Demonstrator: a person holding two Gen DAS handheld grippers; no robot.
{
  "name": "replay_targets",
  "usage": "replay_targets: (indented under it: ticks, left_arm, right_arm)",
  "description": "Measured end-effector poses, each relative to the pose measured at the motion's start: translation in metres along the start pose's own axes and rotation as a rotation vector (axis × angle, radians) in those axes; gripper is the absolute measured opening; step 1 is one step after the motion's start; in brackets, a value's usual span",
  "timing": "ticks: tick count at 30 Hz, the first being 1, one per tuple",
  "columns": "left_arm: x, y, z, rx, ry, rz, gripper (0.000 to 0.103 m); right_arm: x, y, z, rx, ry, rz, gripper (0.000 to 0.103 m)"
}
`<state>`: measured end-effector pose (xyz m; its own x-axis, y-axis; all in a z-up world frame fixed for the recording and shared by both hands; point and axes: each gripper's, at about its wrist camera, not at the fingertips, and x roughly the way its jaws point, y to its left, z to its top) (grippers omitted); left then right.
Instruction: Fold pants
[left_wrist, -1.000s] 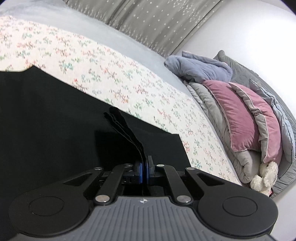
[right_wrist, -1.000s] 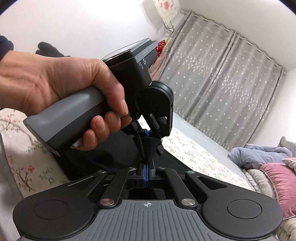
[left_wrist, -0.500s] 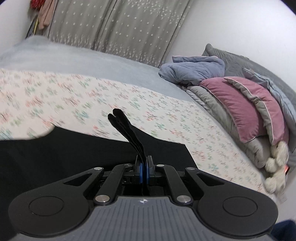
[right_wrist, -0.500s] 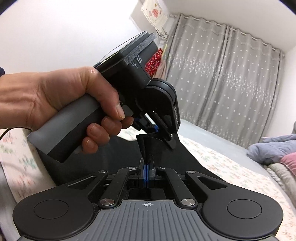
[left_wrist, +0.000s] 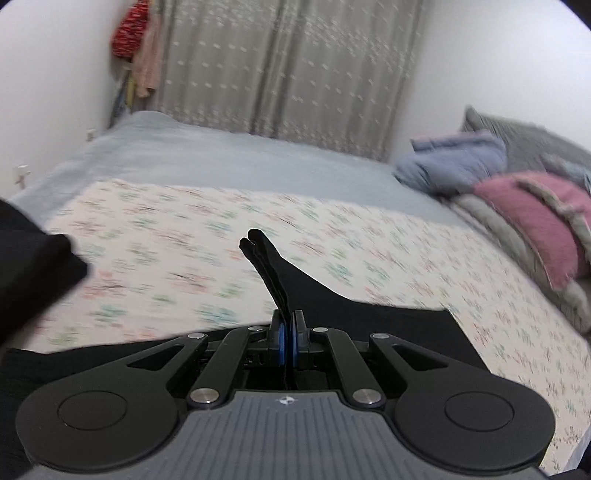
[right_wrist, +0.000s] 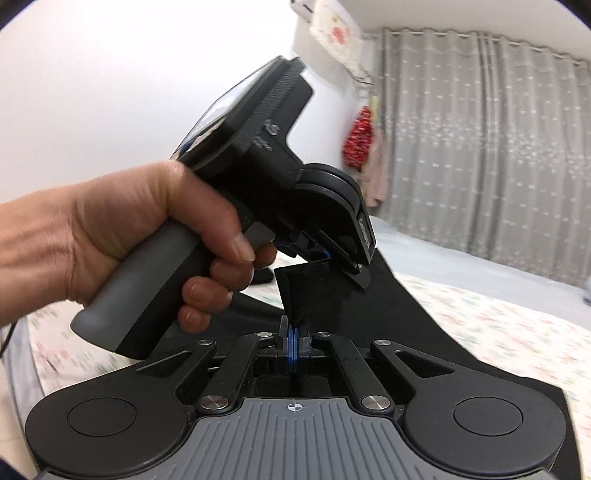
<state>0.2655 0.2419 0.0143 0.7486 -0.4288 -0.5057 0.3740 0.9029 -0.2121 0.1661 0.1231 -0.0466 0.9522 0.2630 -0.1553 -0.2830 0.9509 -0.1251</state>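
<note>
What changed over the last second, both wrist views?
Both grippers carried the pinched black pants on across the floral sheet: in the left view most of the black cloth has slid out of frame and the curtain has come into view. In the right view the hand with the left gripper sits higher. Nothing let go: left gripper and right gripper jaws stay clamped on cloth.

A home bedroom. A wide bed (left_wrist: 258, 162) with a floral sheet (left_wrist: 332, 236) fills the room, pink and grey pillows (left_wrist: 535, 221) heaped at its head, grey dotted curtains (left_wrist: 288, 62) behind, and clothes (left_wrist: 136, 48) hanging in the corner.
</note>
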Motion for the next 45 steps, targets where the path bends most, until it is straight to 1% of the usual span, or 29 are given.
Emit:
replay_targets:
  ticks: [4,6,7,9,11,14,16,17,19,22,24,25,26,27,28,29,30,31,32,34,36,37,39,41,42,45]
  left_arm:
    - [-0.023,0.046,0.0,-0.051,-0.046,0.039,0.014]
    - [-0.028,0.062,-0.006,-0.019,-0.044,0.116,0.014]
    - [-0.028,0.071,-0.01,-0.007,-0.044,0.14,0.014]
    - [-0.027,0.091,-0.018,-0.035,-0.031,0.157,0.014]
    - [-0.023,0.105,-0.027,-0.065,0.001,0.195,0.014]
    - [-0.02,0.111,-0.033,-0.073,0.015,0.203,0.014]
    - [-0.021,0.111,-0.033,-0.069,0.006,0.2,0.014]
    - [-0.022,0.11,-0.033,-0.065,0.0,0.2,0.014]
    - [-0.027,0.116,-0.033,-0.064,-0.007,0.211,0.014]
    - [-0.028,0.127,-0.036,-0.088,0.006,0.236,0.014]
    - [-0.035,0.135,-0.046,-0.094,0.024,0.265,0.015]
    - [-0.034,0.137,-0.047,-0.089,0.038,0.293,0.018]
    - [-0.034,0.137,-0.049,-0.082,0.054,0.308,0.019]
    - [-0.036,0.136,-0.05,-0.071,0.062,0.309,0.023]
    - [-0.038,0.135,-0.051,-0.059,0.069,0.31,0.029]
    - [-0.04,0.134,-0.052,-0.053,0.076,0.312,0.032]
    - [-0.043,0.135,-0.052,-0.057,0.077,0.325,0.037]
    - [-0.046,0.136,-0.052,-0.069,0.077,0.336,0.038]
    - [-0.049,0.137,-0.052,-0.079,0.077,0.34,0.038]
    - [-0.057,0.138,-0.052,-0.089,0.066,0.351,0.038]
    - [-0.063,0.139,-0.051,-0.104,0.073,0.35,0.038]
    - [-0.065,0.138,-0.052,-0.104,0.086,0.335,0.038]
    - [-0.065,0.134,-0.057,-0.073,0.11,0.314,0.038]
    - [-0.061,0.127,-0.061,-0.042,0.145,0.337,0.038]
    - [-0.06,0.126,-0.062,-0.045,0.16,0.348,0.038]
    - [-0.064,0.124,-0.064,-0.06,0.171,0.361,0.038]
  right_arm:
    - [0.023,0.035,0.01,-0.006,-0.009,0.085,0.0]
    - [0.034,0.053,0.013,-0.011,-0.001,0.123,0.0]
    - [0.039,0.061,0.013,-0.015,0.005,0.137,0.0]
    - [0.051,0.074,0.013,-0.022,0.029,0.167,0.0]
    - [0.059,0.087,0.009,-0.048,0.052,0.18,0.0]
    - [0.067,0.096,0.001,-0.056,0.084,0.201,0.0]
    - [0.069,0.102,-0.004,-0.065,0.089,0.205,0.0]
    - [0.07,0.101,-0.002,-0.052,0.114,0.211,0.0]
    - [0.07,0.101,-0.002,-0.039,0.112,0.225,0.0]
    - [0.075,0.105,0.004,-0.031,0.128,0.251,0.0]
    - [0.076,0.108,0.004,-0.035,0.145,0.274,0.0]
    - [0.077,0.112,0.003,-0.04,0.161,0.278,0.0]
    - [0.077,0.114,0.0,-0.049,0.178,0.282,0.0]
    - [0.079,0.115,0.0,-0.05,0.196,0.291,0.001]
    - [0.078,0.114,-0.003,-0.043,0.216,0.306,0.005]
    - [0.078,0.111,-0.002,-0.025,0.245,0.323,0.008]
    - [0.075,0.106,-0.002,-0.013,0.255,0.341,0.009]
    - [0.07,0.102,-0.003,-0.002,0.262,0.354,0.015]
    - [0.063,0.097,-0.004,0.015,0.259,0.358,0.017]
    - [0.049,0.082,-0.003,0.067,0.249,0.365,0.026]
    - [0.037,0.061,-0.001,0.127,0.249,0.382,0.031]
    - [0.034,0.05,0.001,0.148,0.25,0.376,0.032]
    - [0.024,0.032,-0.002,0.171,0.259,0.344,0.032]
    - [0.019,0.011,-0.005,0.204,0.276,0.304,0.032]
    - [0.016,0.001,-0.008,0.226,0.288,0.283,0.032]
    - [0.008,-0.029,-0.016,0.28,0.322,0.224,0.032]
